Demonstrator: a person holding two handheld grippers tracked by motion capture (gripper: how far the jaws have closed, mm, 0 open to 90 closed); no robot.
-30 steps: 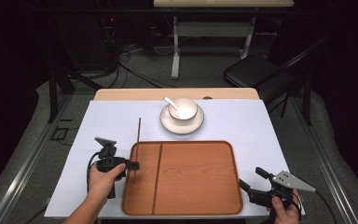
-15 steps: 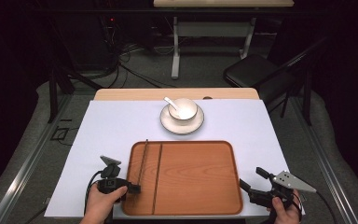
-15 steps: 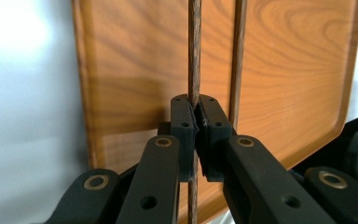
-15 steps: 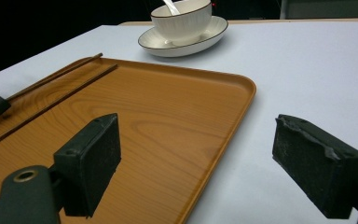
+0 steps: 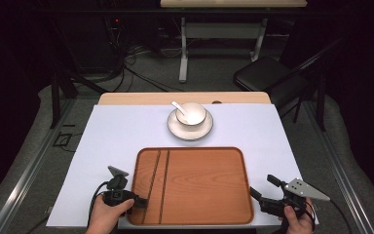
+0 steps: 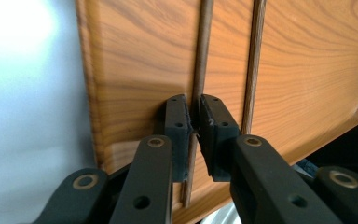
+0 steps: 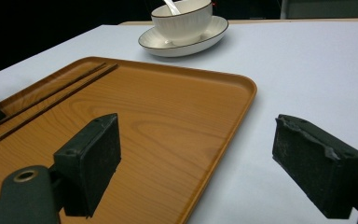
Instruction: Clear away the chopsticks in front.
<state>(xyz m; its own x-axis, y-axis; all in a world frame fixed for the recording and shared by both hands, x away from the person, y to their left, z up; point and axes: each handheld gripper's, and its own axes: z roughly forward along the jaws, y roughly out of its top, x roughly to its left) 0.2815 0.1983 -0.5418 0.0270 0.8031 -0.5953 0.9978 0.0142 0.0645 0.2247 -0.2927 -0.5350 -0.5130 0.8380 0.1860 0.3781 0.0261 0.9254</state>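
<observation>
left gripper (image 6: 193, 128) fingers pinch one chopstick (image 6: 201, 60), seemingly on tray (image 6: 135, 70) | right gripper (image 7: 196, 163) fingers wide apart, empty

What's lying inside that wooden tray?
Two dark chopsticks lie side by side in the tray. The left gripper grips one, its jaws hiding that part of the chopstick. Otherwise, bare wood.

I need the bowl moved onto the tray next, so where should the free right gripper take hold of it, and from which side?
Likely the bowl by its rim on the near right, from above. It sits upright in a saucer, which blocks a low side grip, and the spoon leans out far left. The right gripper is open.
</observation>
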